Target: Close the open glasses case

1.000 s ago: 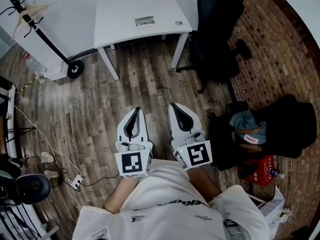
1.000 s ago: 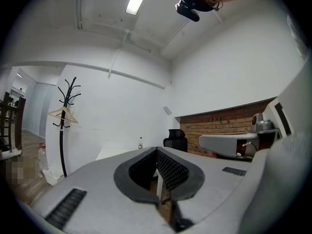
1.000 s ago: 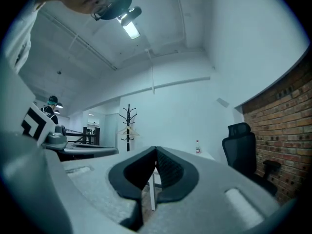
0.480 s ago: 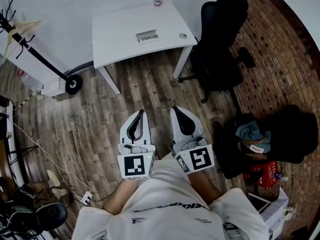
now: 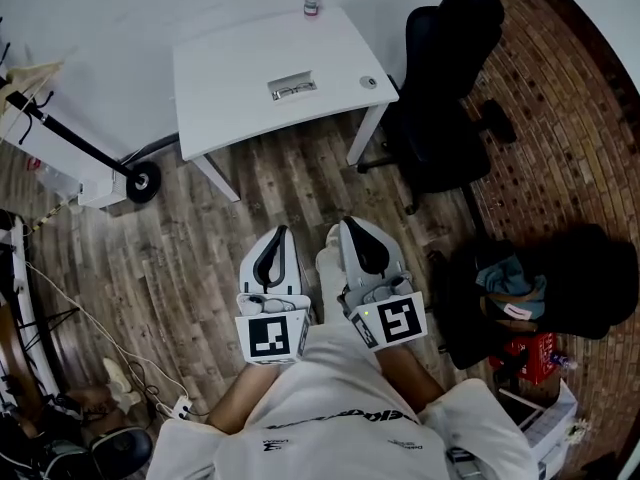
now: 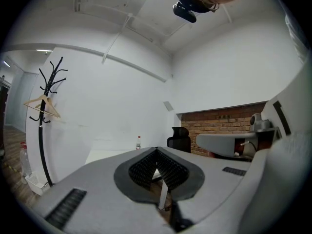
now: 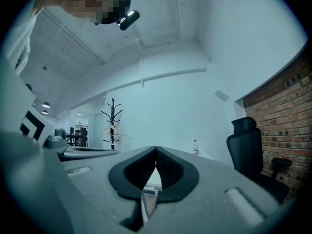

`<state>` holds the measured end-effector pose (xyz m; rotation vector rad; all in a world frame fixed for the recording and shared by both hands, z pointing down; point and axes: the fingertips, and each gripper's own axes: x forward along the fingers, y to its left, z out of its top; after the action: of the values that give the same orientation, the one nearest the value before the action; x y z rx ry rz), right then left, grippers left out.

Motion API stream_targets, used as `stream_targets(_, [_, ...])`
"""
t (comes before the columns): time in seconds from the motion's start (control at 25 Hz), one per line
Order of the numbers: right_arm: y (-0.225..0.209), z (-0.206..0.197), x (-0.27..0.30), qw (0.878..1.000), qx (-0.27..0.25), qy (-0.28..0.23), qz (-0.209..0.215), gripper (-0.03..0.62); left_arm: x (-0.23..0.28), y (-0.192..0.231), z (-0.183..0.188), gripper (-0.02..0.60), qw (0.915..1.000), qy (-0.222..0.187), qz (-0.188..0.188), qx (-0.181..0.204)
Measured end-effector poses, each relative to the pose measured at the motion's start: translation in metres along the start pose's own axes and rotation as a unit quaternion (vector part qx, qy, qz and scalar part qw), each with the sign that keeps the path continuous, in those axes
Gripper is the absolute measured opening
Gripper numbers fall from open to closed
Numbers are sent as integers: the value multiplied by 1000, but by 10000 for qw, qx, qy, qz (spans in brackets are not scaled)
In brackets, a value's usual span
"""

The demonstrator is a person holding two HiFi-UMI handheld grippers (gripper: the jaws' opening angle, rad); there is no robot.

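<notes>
I've moved nearer the desk [image 5: 230, 78], glasses case [image 5: 292, 88] on it still out of reach; left tongs [image 5: 277, 232] and right tongs [image 5: 349, 226] clenched, empty.

Left tongs [image 5: 277, 230], white plastic two-jaw unit with black ribbed pads: jaws together at the tips, nothing between them. Right tongs [image 5: 351, 222], same build: jaws together, also empty. Both sit side by side at lower centre of the head view, close but apart, held level, tips toward the top of the frame. Right one leans slightly up-left. Left marker cube [image 5: 272, 336] and right marker cube [image 5: 393, 318] sit tight against the white-shirted torso [image 5: 330, 403]. Bare left forearm [image 5: 238, 396] and right forearm [image 5: 408, 366] run down-frame from the cubes.
</notes>
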<state>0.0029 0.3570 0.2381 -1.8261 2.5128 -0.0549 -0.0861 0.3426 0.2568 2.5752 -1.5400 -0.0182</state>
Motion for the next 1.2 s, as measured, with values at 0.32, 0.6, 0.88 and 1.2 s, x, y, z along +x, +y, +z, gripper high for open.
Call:
stream_targets(0.32, [-64, 1, 112, 9998, 83, -59, 198, 0, 118, 35, 4, -3, 9998, -8, 200, 41])
stream_targets(0.6, [-126, 6, 223, 9982, -348, 20, 490, 0, 242, 65, 15, -3, 9985, 141, 488, 186])
stream_targets(0.88, [-196, -8, 315, 9958, -198, 245, 858, 0, 360, 77, 7, -3, 9971, 328, 682, 10])
stream_targets(1.2, [-233, -29, 377, 9927, -17, 446, 1124, 0, 422, 98, -15, -3, 9925, 774, 942, -19])
